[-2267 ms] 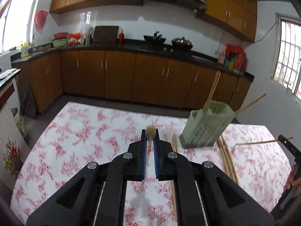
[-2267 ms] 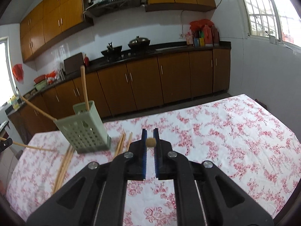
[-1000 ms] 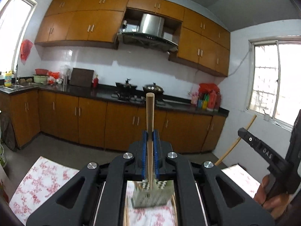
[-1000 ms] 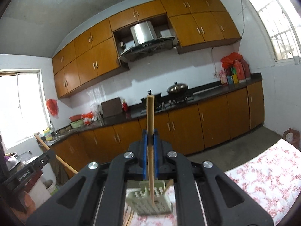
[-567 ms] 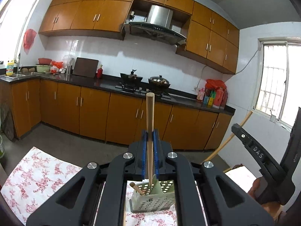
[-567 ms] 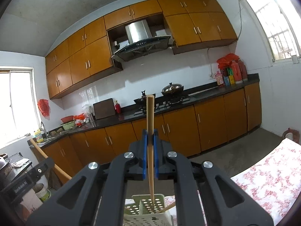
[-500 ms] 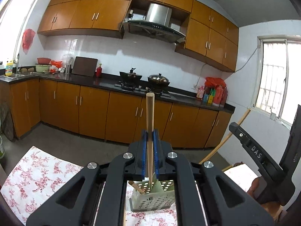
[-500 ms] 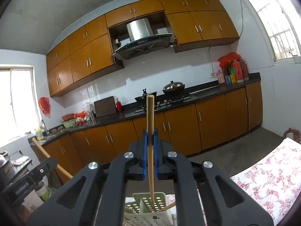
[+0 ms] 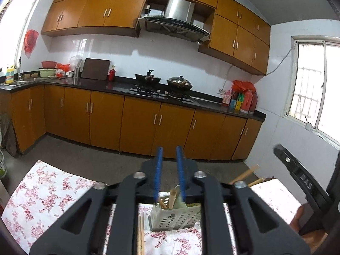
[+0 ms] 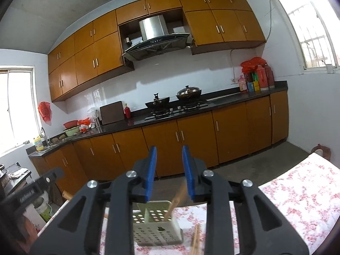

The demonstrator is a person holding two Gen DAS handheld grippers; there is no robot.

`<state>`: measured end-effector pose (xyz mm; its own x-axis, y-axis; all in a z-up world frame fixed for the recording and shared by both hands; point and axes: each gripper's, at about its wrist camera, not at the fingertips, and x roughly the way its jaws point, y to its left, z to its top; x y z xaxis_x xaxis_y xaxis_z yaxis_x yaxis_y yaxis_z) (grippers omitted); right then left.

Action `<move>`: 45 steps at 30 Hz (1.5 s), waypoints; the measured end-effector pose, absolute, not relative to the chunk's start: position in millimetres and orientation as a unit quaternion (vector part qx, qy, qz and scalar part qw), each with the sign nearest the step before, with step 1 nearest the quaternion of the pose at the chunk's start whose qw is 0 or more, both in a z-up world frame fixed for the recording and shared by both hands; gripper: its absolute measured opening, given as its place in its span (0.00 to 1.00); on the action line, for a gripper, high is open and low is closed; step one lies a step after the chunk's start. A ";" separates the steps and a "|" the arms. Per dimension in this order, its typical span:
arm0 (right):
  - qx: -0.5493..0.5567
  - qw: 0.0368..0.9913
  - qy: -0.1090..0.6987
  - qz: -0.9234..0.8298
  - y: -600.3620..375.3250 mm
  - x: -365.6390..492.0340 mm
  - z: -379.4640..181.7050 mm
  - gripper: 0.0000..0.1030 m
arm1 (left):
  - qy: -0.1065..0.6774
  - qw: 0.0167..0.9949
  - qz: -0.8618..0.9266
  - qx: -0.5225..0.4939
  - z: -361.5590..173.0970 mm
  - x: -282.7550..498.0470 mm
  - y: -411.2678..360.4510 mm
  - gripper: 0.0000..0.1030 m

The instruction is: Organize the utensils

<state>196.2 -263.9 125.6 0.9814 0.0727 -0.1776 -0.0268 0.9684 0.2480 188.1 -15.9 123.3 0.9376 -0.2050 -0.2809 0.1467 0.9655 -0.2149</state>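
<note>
A pale green perforated holder (image 9: 174, 220) stands on the flowered tablecloth (image 9: 53, 191) just under my left gripper (image 9: 169, 148). The jaws are opening, and no chopstick is pinched between the blue pads. Several wooden chopsticks (image 9: 171, 197) stand loose in the holder, and two more ends (image 9: 246, 173) poke out to its right. In the right wrist view, my right gripper (image 10: 169, 148) also hangs above the holder (image 10: 157, 229) with its jaws opening. A blurred chopstick (image 10: 178, 197) tilts into the holder below the pads, free of them.
Loose chopsticks (image 9: 140, 233) lie on the cloth left of the holder, and more chopsticks (image 10: 195, 240) lie to its right in the right wrist view. The other gripper (image 9: 301, 178) and a hand show at the right edge. Brown kitchen cabinets (image 9: 138, 125) line the far wall.
Both grippers were shut on upright chopsticks. Now both pairs of jaws stand apart and the chopsticks have dropped into the holder. Both views have sunk a little towards the table.
</note>
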 end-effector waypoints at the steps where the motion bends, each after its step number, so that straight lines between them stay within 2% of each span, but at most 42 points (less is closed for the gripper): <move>1: 0.123 0.988 0.094 0.024 -267.1 190.7 125.4 0.29 | 0.150 0.980 -0.087 -0.098 124.7 185.1 -13.9 0.27; 9: 0.127 0.983 0.134 -0.001 -295.5 151.2 97.6 0.35 | 0.149 0.980 -0.077 -0.106 127.4 162.3 4.7 0.29; 17: 0.132 0.954 0.267 -0.020 -308.0 154.2 8.6 0.35 | 0.179 0.976 -0.057 -0.106 96.8 140.9 31.6 0.29; 24: 0.123 0.915 0.385 0.015 -280.7 172.5 -62.6 0.34 | 0.253 0.964 -0.015 -0.079 36.1 144.8 53.0 0.29; 26: 0.115 0.909 0.401 0.019 -271.8 173.9 -74.9 0.29 | 0.277 0.957 -0.010 -0.084 19.2 146.4 58.7 0.29; 33: 0.078 0.897 0.435 0.014 -253.2 185.1 -101.3 0.26 | 0.333 0.940 -0.004 -0.071 -23.7 151.3 62.2 0.29; 35: 0.066 0.897 0.437 0.005 -252.0 185.9 -105.1 0.14 | 0.341 0.937 -0.010 -0.067 -33.1 149.9 61.2 0.29; 37: 0.053 0.898 0.437 -0.007 -255.4 185.8 -105.5 0.08 | 0.351 0.934 -0.020 -0.062 -40.2 149.1 56.9 0.29; 45: 0.132 0.885 0.433 -0.109 -329.5 184.4 -103.2 0.08 | 0.399 0.912 -0.070 -0.057 -69.8 154.9 34.3 0.29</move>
<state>184.4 -329.5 -103.2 0.6013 -0.0794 -0.7950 0.3075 0.9414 0.1385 154.9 34.3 -69.8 0.6713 -0.1728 -0.7207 0.0822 0.9838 -0.1593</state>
